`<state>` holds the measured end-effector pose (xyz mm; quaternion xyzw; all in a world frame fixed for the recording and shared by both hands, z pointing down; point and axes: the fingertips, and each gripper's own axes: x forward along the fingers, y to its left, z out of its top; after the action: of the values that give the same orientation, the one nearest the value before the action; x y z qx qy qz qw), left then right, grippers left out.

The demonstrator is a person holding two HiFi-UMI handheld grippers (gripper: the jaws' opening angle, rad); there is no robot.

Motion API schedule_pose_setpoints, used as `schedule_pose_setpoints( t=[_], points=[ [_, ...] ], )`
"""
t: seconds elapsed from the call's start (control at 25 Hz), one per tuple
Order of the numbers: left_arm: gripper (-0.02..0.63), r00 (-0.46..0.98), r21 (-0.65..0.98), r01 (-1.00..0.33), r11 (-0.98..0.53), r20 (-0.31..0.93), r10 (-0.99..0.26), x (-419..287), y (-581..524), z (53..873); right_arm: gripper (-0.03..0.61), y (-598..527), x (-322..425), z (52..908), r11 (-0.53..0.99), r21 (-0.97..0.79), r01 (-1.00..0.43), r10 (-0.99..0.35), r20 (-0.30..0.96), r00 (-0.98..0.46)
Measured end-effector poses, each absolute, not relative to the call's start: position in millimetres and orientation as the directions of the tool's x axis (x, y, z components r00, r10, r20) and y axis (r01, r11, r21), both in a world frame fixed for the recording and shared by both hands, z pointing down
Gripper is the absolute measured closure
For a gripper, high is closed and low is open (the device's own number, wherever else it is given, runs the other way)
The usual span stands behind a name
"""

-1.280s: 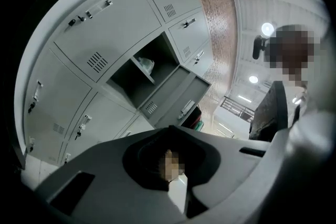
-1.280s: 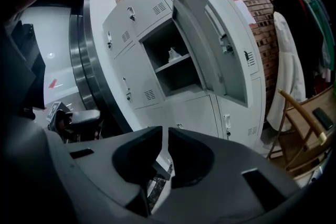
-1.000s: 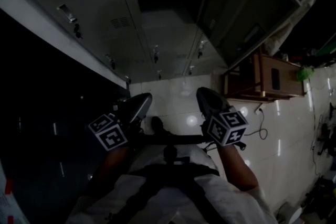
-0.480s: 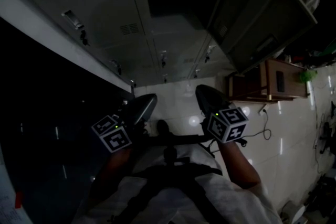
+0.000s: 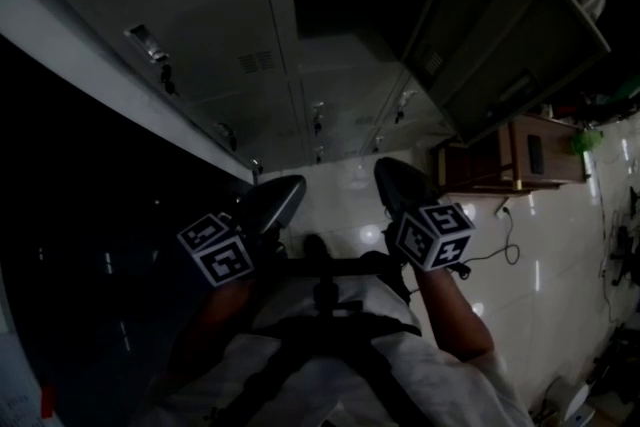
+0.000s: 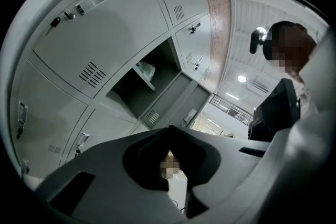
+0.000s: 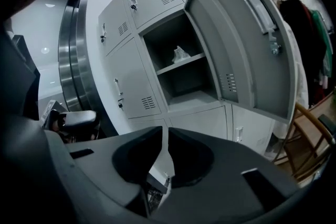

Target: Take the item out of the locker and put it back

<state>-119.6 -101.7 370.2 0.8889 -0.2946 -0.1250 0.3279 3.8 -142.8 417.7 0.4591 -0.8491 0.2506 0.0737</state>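
The crumpled bag (image 7: 180, 53) in the locker (image 7: 157, 42) looked light and soft, best pinched at its top, while the left hand-held gripper (image 6: 169, 131) and right hand-held gripper (image 7: 164, 131) were clenched empty.

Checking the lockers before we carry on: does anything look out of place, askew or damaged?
Nothing looks damaged or spilled. One locker door stands wide open, and a small crumpled pale item sits on the upper shelf inside. The neighbouring doors are shut.
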Motion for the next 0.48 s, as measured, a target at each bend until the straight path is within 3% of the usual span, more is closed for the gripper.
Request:
schedule_pose_setpoints(
  t=[0.48],
  points=[
    [0.611,0.793,0.633,-0.447,-0.632,-0.046,-0.607,-105.5,-132.1,356.2,0.537,-185.8,7.6,381.5,0.497,-0.281,-0.821,-0.762,0.311,-0.568]
  ],
)
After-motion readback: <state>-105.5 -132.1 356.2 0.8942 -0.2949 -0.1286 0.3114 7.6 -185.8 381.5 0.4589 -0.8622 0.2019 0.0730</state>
